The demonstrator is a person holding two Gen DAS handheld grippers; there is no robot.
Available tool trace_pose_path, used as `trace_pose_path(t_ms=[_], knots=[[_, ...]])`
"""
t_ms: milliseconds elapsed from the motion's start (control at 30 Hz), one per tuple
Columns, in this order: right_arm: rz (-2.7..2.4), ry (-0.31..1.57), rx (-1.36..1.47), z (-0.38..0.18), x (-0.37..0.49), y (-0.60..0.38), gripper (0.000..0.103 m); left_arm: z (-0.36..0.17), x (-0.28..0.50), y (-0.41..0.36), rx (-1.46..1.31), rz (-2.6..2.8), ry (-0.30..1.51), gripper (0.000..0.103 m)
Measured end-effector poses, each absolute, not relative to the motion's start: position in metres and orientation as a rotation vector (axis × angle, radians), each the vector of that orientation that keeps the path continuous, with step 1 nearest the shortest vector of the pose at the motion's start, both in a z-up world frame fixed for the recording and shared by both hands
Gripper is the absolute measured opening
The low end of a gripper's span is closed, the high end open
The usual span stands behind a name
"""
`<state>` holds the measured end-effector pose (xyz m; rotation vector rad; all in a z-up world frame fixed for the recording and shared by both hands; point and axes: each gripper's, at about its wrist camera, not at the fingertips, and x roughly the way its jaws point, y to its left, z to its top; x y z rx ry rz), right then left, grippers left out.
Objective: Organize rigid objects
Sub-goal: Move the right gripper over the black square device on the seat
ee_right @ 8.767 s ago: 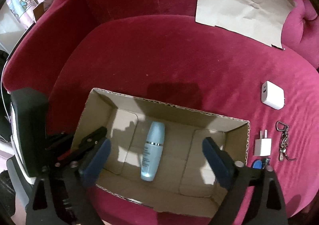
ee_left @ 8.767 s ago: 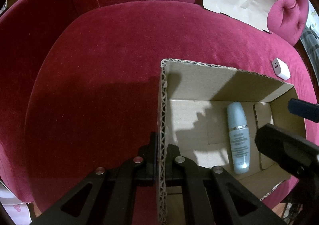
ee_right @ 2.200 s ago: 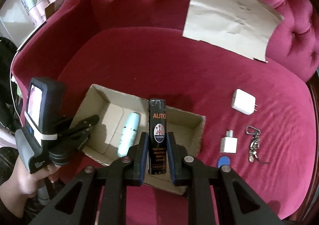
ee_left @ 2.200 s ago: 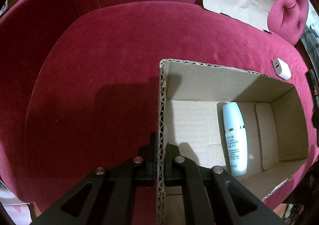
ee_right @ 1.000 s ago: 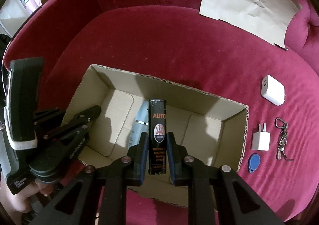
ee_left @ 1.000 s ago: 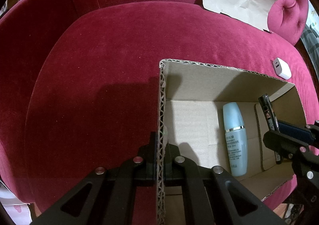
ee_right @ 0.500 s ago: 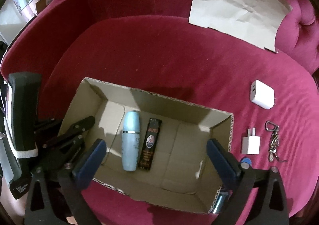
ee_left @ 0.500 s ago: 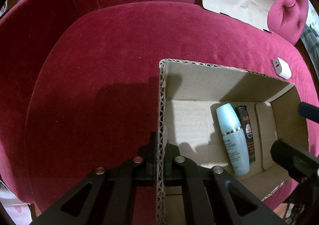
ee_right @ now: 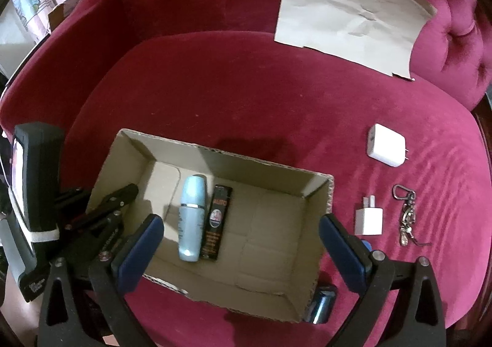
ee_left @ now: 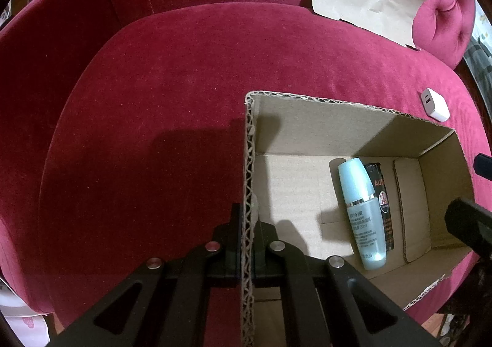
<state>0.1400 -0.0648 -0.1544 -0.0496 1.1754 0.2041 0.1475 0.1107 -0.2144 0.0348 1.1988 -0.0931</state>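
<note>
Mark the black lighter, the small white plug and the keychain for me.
black lighter [ee_right: 217,219], right wrist view, middle of its printed face.
small white plug [ee_right: 369,220], right wrist view, centre of its body.
keychain [ee_right: 406,215], right wrist view, metal links below the clasp.

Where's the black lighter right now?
In the right wrist view the black lighter lies flat on the floor of the cardboard box, touching the right side of the pale blue bottle. The open right gripper hovers above it.

In the box [ee_right: 316,190], bottle [ee_right: 191,218] lies left of lighter [ee_right: 217,222].
</note>
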Motion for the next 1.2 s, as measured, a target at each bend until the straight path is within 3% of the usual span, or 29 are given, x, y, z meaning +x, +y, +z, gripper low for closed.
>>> trace_pose_path(t_ms=[1200], knots=[[0.012, 1.135, 0.016, -0.129, 0.089, -0.180, 0.103, -0.214, 0.148, 0.113, 0.038, -0.093, 1.199, 0.003]])
